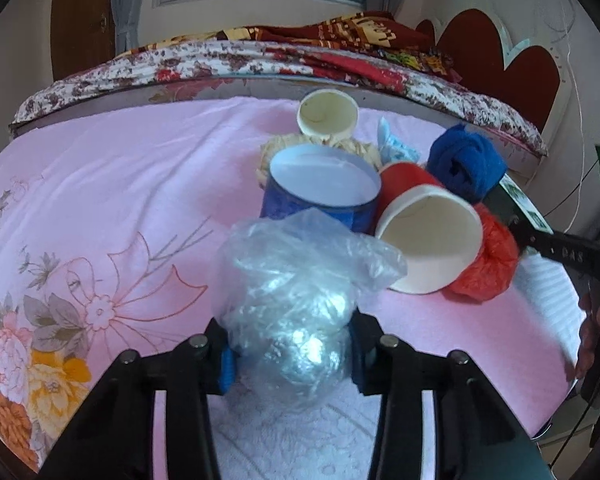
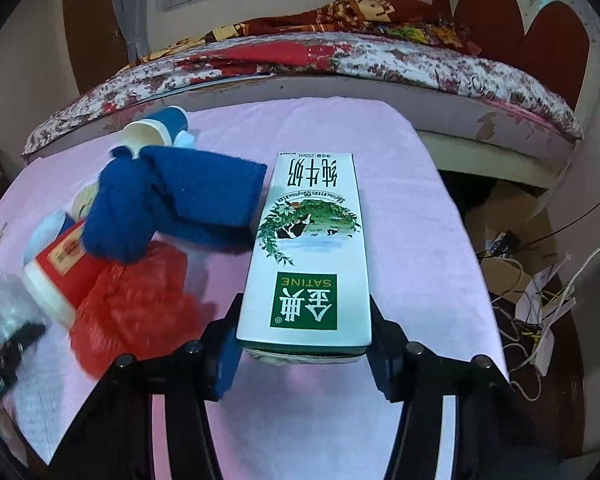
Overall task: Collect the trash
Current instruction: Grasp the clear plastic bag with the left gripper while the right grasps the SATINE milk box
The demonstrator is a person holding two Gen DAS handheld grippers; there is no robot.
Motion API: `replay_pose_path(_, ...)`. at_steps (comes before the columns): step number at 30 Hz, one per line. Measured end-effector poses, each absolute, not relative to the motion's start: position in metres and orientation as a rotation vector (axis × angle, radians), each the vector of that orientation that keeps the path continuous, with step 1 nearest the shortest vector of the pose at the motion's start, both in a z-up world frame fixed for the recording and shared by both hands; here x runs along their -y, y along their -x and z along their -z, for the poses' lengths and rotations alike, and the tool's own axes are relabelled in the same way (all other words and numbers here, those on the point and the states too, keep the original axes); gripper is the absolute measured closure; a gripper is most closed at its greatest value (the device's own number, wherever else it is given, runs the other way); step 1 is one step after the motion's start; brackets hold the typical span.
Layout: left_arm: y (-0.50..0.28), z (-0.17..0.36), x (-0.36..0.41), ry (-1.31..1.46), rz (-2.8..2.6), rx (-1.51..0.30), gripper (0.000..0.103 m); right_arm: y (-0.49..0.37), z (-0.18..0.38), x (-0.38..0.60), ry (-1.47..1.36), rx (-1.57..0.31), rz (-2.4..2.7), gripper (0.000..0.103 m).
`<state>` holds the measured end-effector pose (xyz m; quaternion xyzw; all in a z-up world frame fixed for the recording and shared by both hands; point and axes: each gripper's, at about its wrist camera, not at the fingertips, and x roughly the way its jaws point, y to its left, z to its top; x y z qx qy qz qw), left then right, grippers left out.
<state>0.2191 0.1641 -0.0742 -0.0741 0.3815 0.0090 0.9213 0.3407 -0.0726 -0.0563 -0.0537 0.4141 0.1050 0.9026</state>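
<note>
We see a pink cloth (image 1: 148, 168) printed with pale pink, orange and grey flowers at its near left corner. On it lie a clear, glinting plastic bag (image 1: 296, 312), a blue cup (image 1: 316, 200) with a white inside, a red cup (image 1: 420, 224) with a cream inside, and a crinkled red bag (image 1: 488, 264). A royal blue knitted cloth (image 2: 180, 204) lies beside a white milk carton (image 2: 312, 248) that bears a green logo square, black characters and a green landscape picture. Behind, we see a bedspread (image 2: 380, 60) of white with dark red florals.
</note>
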Motion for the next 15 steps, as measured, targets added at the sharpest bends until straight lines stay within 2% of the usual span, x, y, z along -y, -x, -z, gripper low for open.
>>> replay_pose_path(15, -0.17, 0.036, -0.115, 0.026, 0.049, -0.674, 0.059, -0.228, 0.004, 0.128, 0.144, -0.725, -0.219, 0.047)
